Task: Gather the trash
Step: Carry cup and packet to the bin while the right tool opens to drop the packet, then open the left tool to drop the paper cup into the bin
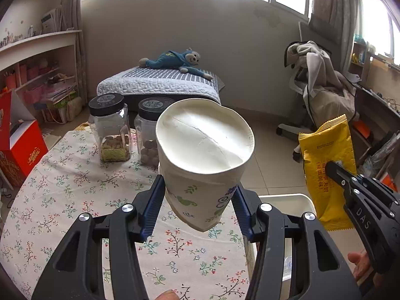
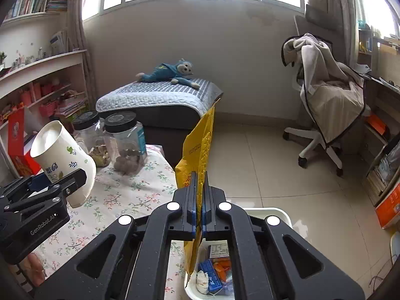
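Note:
My left gripper [image 1: 197, 195] is shut on a squashed white paper cup [image 1: 202, 160] with green and blue leaf print, held above the floral table. The cup also shows at the left of the right wrist view [image 2: 65, 160]. My right gripper [image 2: 199, 182] is shut on a yellow snack wrapper [image 2: 197, 150], held upright over a white trash bin [image 2: 272, 212]. The wrapper also shows at the right of the left wrist view [image 1: 325, 170], above the bin's rim [image 1: 287, 197]. The bin holds blue and orange packets.
Two clear jars with black lids [image 1: 110, 127] [image 1: 150, 135] stand at the table's far edge on the floral cloth [image 1: 75, 187]. A red box [image 1: 17, 147] stands at the left. Beyond are a bed with a blue plush monkey [image 2: 170, 75] and a draped chair [image 2: 325, 95].

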